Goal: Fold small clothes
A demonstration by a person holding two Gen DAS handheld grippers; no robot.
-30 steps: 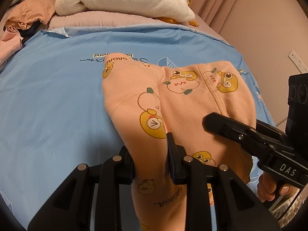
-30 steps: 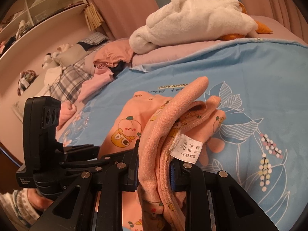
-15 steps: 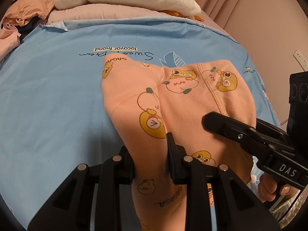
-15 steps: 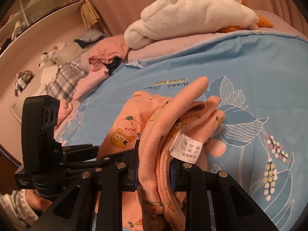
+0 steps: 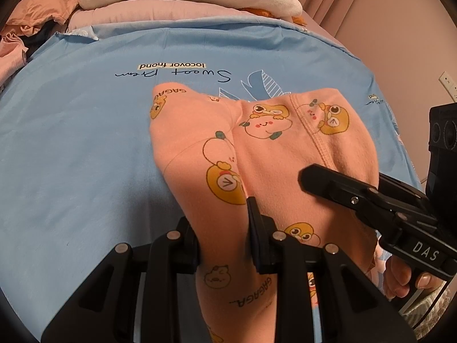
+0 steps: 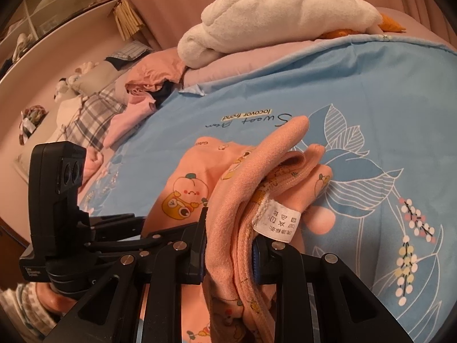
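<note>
We count one peach-coloured printed garment (image 5: 271, 154), two black grippers, one white plush blanket (image 6: 274, 20) bundled at the far end of the bed, and one heap of loose clothes (image 6: 120, 108) at about ten o'clock in the right wrist view. One white care label (image 6: 278, 221) hangs from the garment's thick hem.

The surface is a bed under a blue printed sheet (image 5: 71, 131), bearing dark script and a leaf pattern. A pink pillow (image 5: 148, 11) lies beneath the white blanket at twelve o'clock. We see pink curtains (image 6: 171, 3) behind the bed, open shelving (image 6: 48, 8) toward eleven o'clock in the right wrist view, and a wall socket (image 5: 449, 84) at three o'clock in the left wrist view.

The garment lies spread on the sheet at the centre, with its near edge lifted off the bed by both tools. The left gripper (image 5: 225, 243) stands narrowly parted and is clenched on a fold of the fabric at six o'clock; cloth fills the gap between its pads. The right gripper (image 6: 230, 253) is likewise narrowly parted and clamps the bunched hem, the label draping over its right finger. In the left wrist view the right gripper reaches in from four o'clock, and a hand (image 5: 405, 280) shows beneath it.
</note>
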